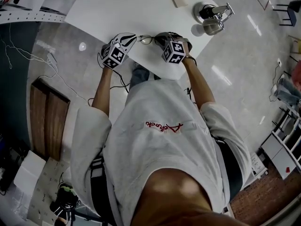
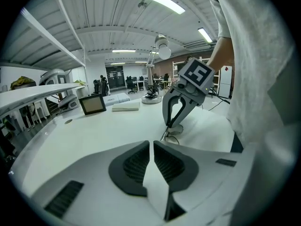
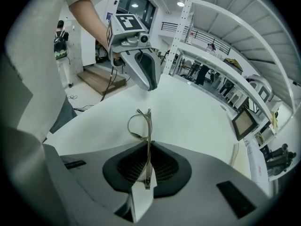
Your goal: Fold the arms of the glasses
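Glasses (image 3: 148, 126): thin metal frame at the near edge of the white counter (image 1: 117, 8), between both tools. Can't tell if they rest on the surface or hang just above it.

R tool (image 3: 148, 147), at 3 o'clock of the frame: jaws pinch a thin metal bar of the frame, seen edge-on. One lens ring stands out to 9 o'clock of that bar in the right gripper view.

L tool (image 2: 151, 147), at 9 o'clock of the frame: pads pressed together w/ only a sliver btwn them, nothing held. Tips are just beside the frame's end; contact can't be confirmed.

Arm positions (open or folded) can't be made out.

Step in hand (judged): R tool acts as clamp, L tool swings a free arm in. To do it well:
1. Hold the R pinch steady, no twist; wire this thin prob. bends easily.
2. Apply the L tip toward the arm's far end, not at the hinge.
3. Push along the hinge arc toward the lenses, slow.
4. Stop once the arm lies flat behind the lenses; don't force it.
5. Re-grip before the 2nd arm.

Writing:
- Red script on the person's shirt (image 1: 162, 126) in the head view: not legible.
- Marker cubes: b/w square patterns only, no text.
- Small screen (image 2: 92, 104), at 10 o'clock in the left gripper view: shows nothing readable.
- No brand visible on the frame.
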`<state>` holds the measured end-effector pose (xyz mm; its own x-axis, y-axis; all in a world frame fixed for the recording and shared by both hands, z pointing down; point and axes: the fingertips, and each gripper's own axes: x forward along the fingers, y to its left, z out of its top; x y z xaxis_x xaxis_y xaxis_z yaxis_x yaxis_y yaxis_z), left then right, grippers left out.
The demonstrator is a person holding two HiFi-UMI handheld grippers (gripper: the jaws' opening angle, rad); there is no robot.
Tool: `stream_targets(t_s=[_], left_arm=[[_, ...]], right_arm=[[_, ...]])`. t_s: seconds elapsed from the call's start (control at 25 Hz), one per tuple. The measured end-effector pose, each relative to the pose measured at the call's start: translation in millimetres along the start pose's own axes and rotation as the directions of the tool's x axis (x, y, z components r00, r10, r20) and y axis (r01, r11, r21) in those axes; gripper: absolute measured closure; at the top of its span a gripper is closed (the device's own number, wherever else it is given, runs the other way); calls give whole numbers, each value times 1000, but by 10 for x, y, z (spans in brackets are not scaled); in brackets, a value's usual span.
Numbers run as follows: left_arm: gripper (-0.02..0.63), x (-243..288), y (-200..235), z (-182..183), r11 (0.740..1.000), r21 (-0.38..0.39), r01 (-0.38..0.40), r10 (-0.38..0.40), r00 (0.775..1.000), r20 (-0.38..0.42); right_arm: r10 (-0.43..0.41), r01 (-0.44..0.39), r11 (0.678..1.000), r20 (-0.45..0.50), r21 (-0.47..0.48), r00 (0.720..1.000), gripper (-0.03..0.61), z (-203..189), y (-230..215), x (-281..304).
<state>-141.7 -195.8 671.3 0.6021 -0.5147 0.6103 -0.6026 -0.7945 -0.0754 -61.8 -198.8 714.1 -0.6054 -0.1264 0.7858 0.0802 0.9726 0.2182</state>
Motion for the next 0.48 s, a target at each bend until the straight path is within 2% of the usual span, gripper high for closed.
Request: stream_targets(t_s=[0.12,0.32,0.48], left_arm=[[557,-3,-9,-21,1000,-1,0,0,1000,-1],[557,17,-6,55,1000,14,2,-2,1000,10],[557,28,17,137,1000,29,-1,0,1000,21]], right_arm=[[-7,7,1000,0,11,1000,547,-7,9,13],[-37,37,998,3,41,999,502,-11,-15,-39],[-64,64,997,3,32,998,499,28,-44,-109]])
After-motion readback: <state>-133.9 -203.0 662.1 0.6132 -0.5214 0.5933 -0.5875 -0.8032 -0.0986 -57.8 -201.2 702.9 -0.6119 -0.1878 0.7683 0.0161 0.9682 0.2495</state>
